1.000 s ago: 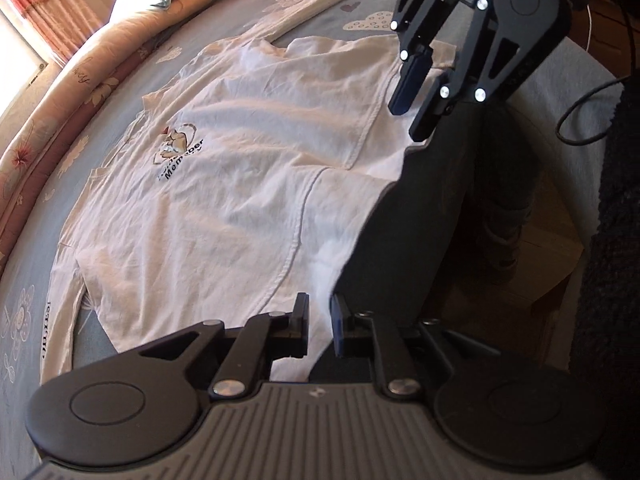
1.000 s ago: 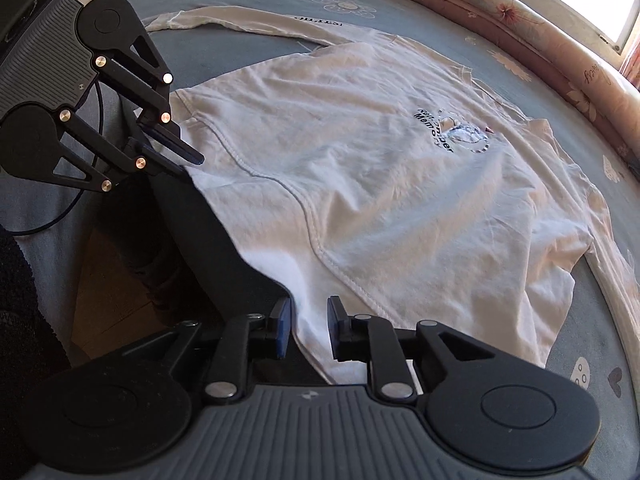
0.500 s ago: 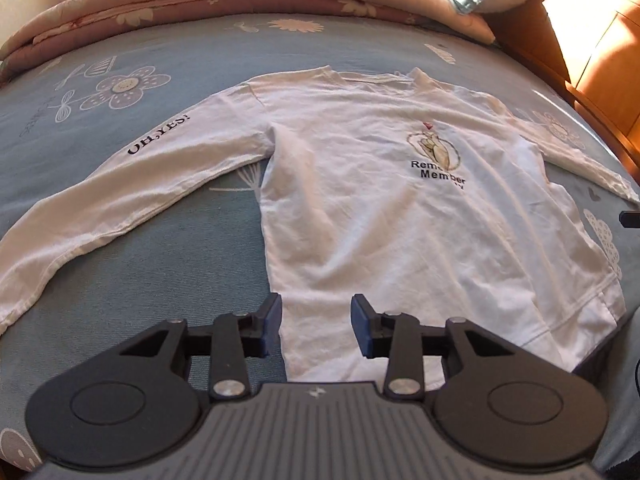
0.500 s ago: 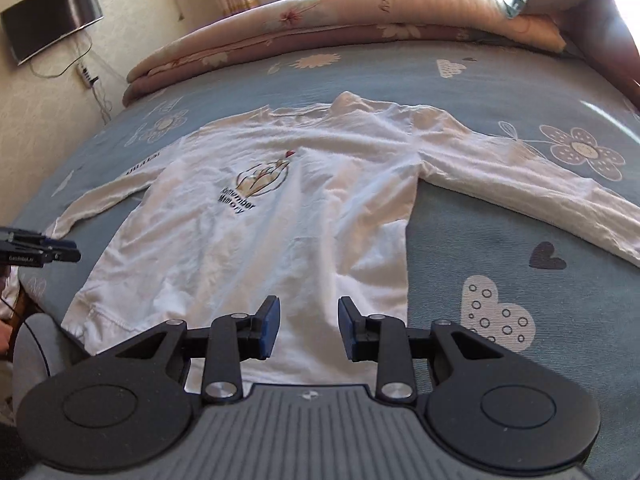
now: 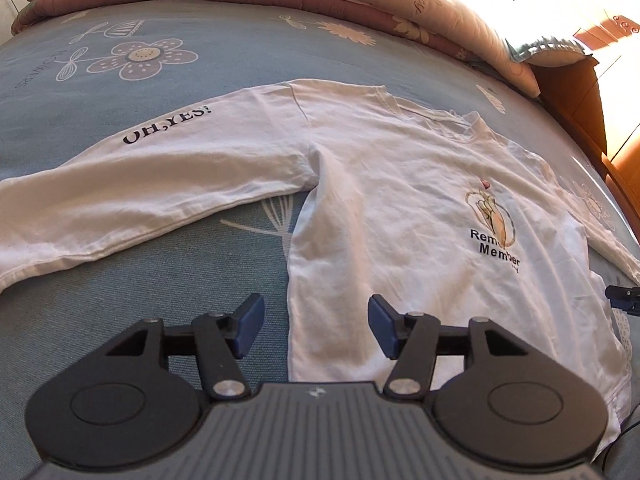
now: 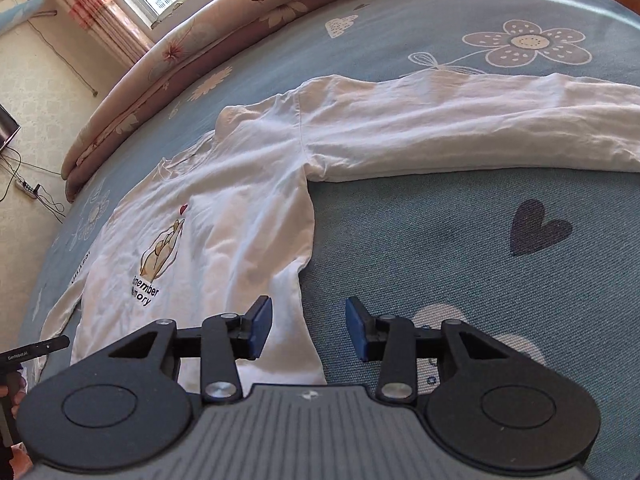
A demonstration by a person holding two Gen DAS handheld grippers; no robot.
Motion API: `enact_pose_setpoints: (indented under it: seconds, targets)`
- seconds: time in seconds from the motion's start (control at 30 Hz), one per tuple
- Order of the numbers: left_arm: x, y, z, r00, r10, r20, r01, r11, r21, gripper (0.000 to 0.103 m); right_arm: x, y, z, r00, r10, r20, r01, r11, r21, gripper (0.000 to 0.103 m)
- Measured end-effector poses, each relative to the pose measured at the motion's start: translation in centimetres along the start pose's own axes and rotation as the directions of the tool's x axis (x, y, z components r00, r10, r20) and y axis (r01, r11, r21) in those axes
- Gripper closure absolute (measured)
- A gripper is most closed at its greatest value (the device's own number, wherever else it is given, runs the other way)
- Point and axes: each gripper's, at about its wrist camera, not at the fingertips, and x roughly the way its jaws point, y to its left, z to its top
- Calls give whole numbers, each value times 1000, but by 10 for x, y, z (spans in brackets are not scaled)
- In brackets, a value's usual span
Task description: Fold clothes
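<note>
Hovering over the white long-sleeved shirt (image 5: 400,208) spread flat on the blue bedsheet (image 5: 180,280) — left gripper (image 5: 316,330) and right gripper (image 6: 308,328) opening, empty, each straddling its own side seam, sleeves stretched outward.

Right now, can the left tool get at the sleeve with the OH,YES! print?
Probably yes. The left tool, jaws opening with nothing held, sits over the shirt's side edge; the sleeve lies flat on the bedspread just ahead, nothing lying between.
</note>
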Motion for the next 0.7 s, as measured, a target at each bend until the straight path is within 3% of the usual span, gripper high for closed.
enact_pose_setpoints:
  seconds: [0.13,0.17,0.2,0.23,0.43,0.53,0.63,0.7]
  targets:
    - [11,3,2,1000,-3,7,3,1000,-16,46,9,-3,-2,998,56,1,-56,998,16,58]
    - [11,3,2,1000,-5,12,5,1000,-15,45,9,-3,-1,998,63,1,-63,998,16,65]
    - [11,3,1,1000,-6,13,6,1000,-9,45,9,-3,-1,998,70,-2,-70,997,13,87]
    - [11,3,1,1000,-7,14,7,1000,-2,44,9,-2,-2,998,58,-5,-58,998,4,97]
    - [10,-3,-4,1000,19,24,-20,998,56,44,-6,-3,-9,999,-12,39,12,1000,0,98]
    - [10,-6,-5,999,26,17,-28,998,64,39,-10,-13,-11,999,-23,41,21,999,36,97]
    - [6,-9,-8,1000,26,-7,-25,998,57,37,-15,-21,-16,1000,5,18,-6,997,77,87]
    - [1,-10,-14,999,19,-30,-18,999,51,36,-24,-22,-23,1000,18,11,-19,996,84,75]
